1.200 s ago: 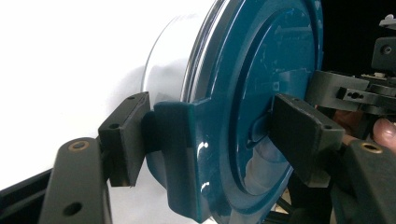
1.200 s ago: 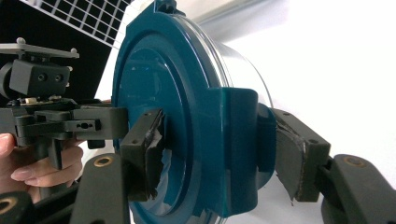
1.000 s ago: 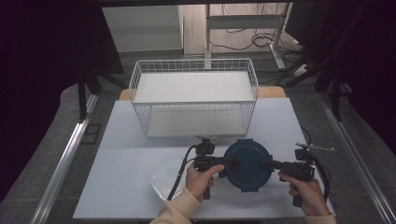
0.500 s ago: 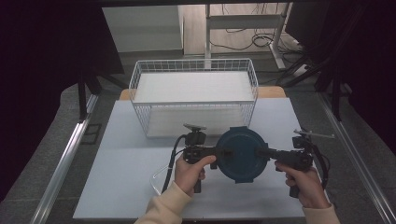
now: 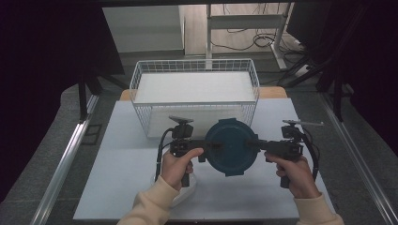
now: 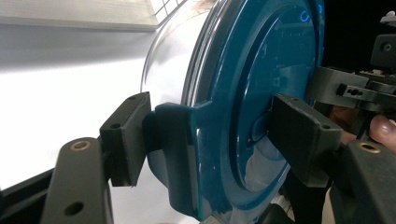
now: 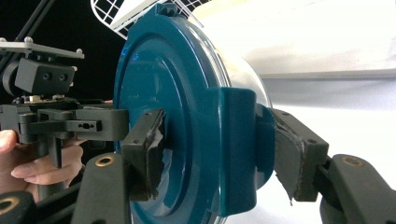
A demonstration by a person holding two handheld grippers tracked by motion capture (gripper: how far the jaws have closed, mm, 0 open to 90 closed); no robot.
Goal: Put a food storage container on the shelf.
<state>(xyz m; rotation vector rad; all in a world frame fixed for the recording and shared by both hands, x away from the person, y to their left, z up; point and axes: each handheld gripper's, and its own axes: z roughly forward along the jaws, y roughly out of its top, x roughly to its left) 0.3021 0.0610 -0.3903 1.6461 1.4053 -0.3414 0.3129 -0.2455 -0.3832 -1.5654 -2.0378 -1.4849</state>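
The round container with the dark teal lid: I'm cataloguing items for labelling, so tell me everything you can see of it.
The round container with the dark teal lid has a clear, glossy bowl-shaped body, seemingly plastic, under a lid with raised concentric rings and a fold-down latch tab on each side. The lid is on. It is held above the white table, in front of the white wire basket, lid facing the high camera. The left gripper clamps one latch edge, the right gripper the opposite one.
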